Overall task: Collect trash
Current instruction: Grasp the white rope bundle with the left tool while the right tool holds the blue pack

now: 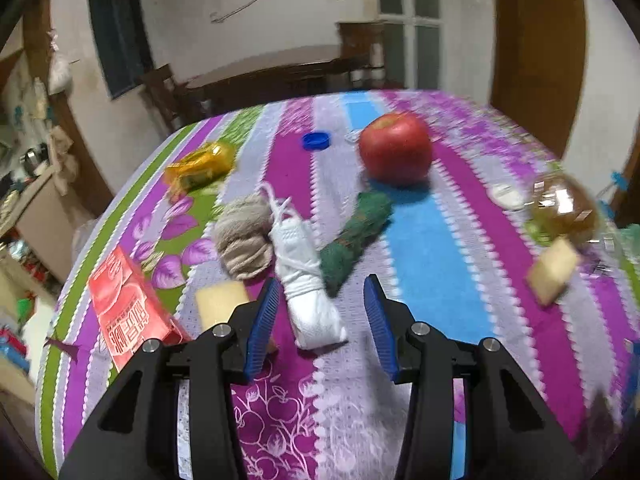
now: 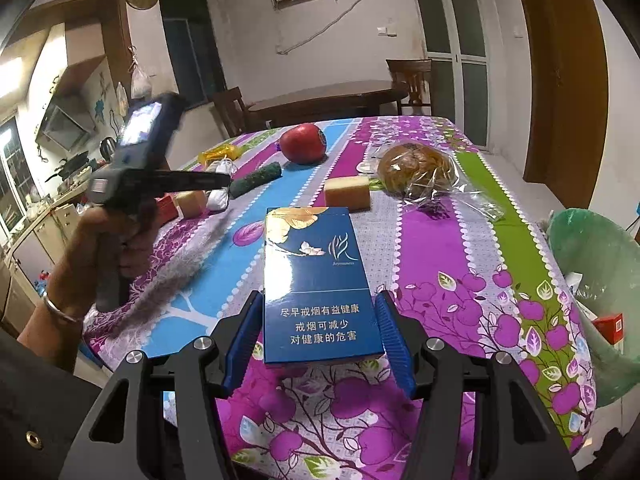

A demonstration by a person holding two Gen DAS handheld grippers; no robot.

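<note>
In the left wrist view a white rolled sock (image 1: 310,300) lies on the patterned tablecloth (image 1: 432,240) between the fingers of my left gripper (image 1: 323,290). The left pad is close beside it and the right pad stands apart, so the gripper is open. In the right wrist view my right gripper (image 2: 320,320) is shut on a blue cigarette pack (image 2: 316,272), its pads against the pack's two long sides. A green-lined bin (image 2: 592,264) stands off the table's right edge with a red box (image 2: 608,326) inside.
Around the white sock lie a beige sock (image 1: 244,236), a green sock (image 1: 356,236), a red pack (image 1: 124,304) and a yellow sponge block (image 1: 222,304). Farther back are an apple (image 1: 396,148), a blue cap (image 1: 316,140), a yellow wrapper (image 1: 202,164) and bagged bread (image 2: 416,168).
</note>
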